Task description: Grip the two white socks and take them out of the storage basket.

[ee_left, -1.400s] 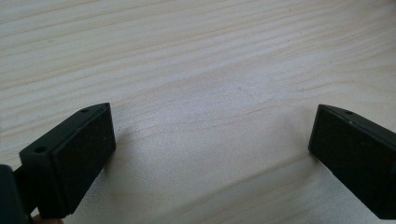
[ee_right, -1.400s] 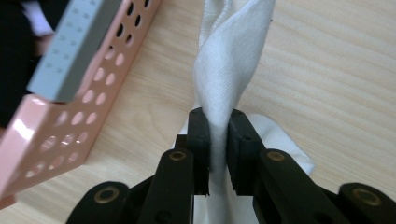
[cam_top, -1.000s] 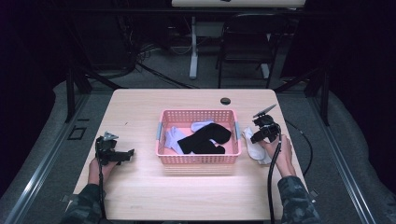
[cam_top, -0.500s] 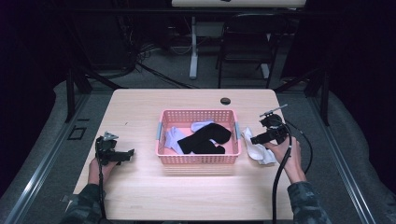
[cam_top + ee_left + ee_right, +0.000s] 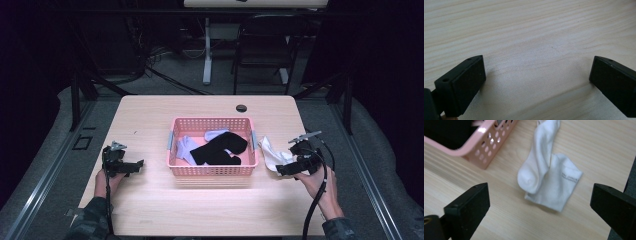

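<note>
At the right gripper (image 5: 286, 169): let go, spread wide, jaws just been opening, nothing pinched between them. Held just to the right of the pink basket (image 5: 212, 171), a little above the table (image 5: 200, 210). At the left gripper (image 5: 131, 166): wide open too, nothing in it, low over bare wood well to the left of the basket.

Just past the right jaws: a white sock (image 5: 549, 182), lying on the wood right beside the basket's right wall. Very close to that wall, maybe brushing it at the far end; hard to tell. Folded over on itself, with a fat rounded end on top and a flat end with tiny grey letters underneath.

Probably very light and very soft. Floppy, with no stiff part anywhere. Not slippery, not breakable. Likely to droop and come unfolded when lifted, so no need for a hard squeeze. Best to pinch where the cloth is doubled up, at the thick bump in the middle, to catch both layers at once. Risky to go for a thin flat edge: easy to miss and scrape the wood.

Inside the basket: a black sock (image 5: 220, 150) across the middle, and pale bluish socks (image 5: 184, 147) at the left and the back.
</note>
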`<state>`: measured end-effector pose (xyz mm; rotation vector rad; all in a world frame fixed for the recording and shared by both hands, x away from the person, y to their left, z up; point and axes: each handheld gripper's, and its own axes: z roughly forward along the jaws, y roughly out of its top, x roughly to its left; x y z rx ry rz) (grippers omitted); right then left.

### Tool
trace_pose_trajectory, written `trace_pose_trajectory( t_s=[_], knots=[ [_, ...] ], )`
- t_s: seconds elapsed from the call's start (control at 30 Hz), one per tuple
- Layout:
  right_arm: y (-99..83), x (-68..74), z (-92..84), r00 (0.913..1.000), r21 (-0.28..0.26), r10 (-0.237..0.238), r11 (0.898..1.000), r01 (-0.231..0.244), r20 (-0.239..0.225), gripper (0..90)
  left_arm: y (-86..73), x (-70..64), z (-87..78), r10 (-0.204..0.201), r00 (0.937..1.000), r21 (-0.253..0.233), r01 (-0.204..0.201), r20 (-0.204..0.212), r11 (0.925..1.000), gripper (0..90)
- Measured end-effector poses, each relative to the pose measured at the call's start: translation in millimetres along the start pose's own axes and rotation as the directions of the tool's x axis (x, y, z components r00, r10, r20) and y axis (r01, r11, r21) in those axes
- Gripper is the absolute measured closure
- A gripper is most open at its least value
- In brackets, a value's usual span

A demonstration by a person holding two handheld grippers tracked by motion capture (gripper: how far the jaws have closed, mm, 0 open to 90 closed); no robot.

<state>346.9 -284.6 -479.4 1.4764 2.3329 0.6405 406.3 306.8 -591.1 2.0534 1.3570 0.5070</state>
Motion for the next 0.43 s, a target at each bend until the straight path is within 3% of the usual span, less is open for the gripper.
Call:
trace_pose_trajectory(
  t_s=[0.2, 0.43],
  knots=[
    [-25.9, -3.0, 9.6, 0.9996, 0.007, 0.029, 1.0, -0.029, -0.004, 0.0, 0.0, 0.0, 0.0, 0.0, 1.0, 0.0, 0.0, 0.0, 1.0, 0.3],
    [-38.0, -6.8, 19.2, 0.9988, 0.049, 0.046, 0.998, -0.045, -0.014, 0.4, 0.0, -0.2, 0.2, -0.003, 1.0, -0.003, 0.003, 0.0, 1.0, 0.3]
  ],
)
